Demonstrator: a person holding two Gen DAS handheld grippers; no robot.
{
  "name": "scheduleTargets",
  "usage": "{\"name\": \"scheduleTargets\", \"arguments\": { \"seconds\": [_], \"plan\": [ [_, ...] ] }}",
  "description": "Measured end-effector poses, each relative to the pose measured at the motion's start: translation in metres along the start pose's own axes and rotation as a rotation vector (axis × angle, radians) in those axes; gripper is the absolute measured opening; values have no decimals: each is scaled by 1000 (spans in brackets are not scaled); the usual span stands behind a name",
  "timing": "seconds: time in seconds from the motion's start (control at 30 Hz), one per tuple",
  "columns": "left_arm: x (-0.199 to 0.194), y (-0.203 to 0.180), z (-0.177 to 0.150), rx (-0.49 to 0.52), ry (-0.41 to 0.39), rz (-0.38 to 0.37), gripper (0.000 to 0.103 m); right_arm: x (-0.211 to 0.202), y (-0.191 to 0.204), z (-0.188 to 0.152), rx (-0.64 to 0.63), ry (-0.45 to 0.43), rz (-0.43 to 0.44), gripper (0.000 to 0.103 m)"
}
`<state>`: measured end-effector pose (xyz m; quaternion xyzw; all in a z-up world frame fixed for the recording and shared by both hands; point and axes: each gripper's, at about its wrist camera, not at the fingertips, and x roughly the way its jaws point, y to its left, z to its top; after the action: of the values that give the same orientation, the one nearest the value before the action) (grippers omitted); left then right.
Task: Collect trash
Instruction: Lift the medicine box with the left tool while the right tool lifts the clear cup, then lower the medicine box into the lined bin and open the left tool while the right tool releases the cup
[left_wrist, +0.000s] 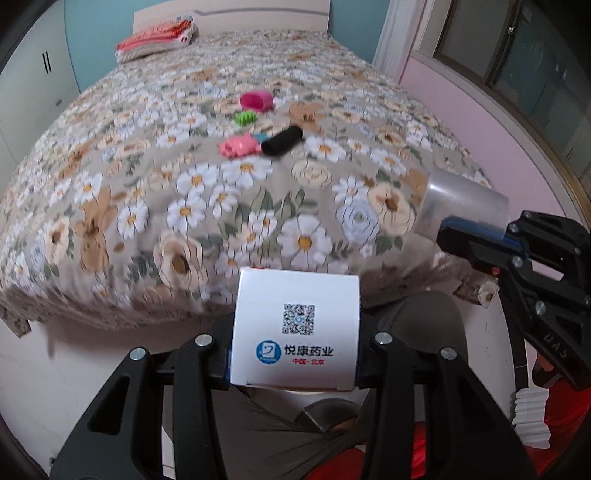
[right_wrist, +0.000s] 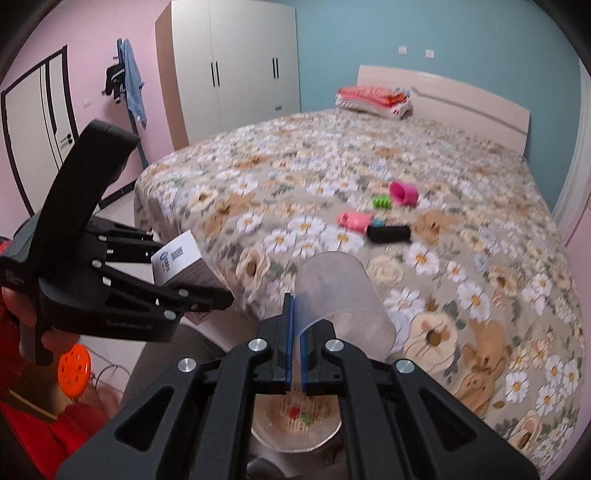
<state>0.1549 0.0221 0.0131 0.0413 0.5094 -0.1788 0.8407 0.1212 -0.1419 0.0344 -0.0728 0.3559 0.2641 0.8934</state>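
My left gripper is shut on a white medicine box with a QR code and a blue logo, held off the foot of the bed. The right wrist view has this gripper and its box at the left. The right gripper is shut on the rim of a clear plastic cup, which lies sideways over the bed's corner. In the left wrist view this gripper and the cup are at the right. A pale round container with coloured bits sits just under the right gripper.
On the floral bedspread lie a pink cup, a green toothed piece, a pink toy and a black roll. A folded blanket rests at the headboard. An orange stool stands on the floor at left, near a red sleeve.
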Motion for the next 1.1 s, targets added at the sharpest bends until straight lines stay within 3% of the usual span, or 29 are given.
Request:
{"name": "scheduleTargets", "arguments": {
  "seconds": [0.77,1.1],
  "plan": [
    [175,-1,-87,-35,336,-76,44,142,-9,-134,127,388,72,5],
    [248,2,-107,-110,426,-85,44,194,-21,-181,168,528,63,5]
  ]
}}
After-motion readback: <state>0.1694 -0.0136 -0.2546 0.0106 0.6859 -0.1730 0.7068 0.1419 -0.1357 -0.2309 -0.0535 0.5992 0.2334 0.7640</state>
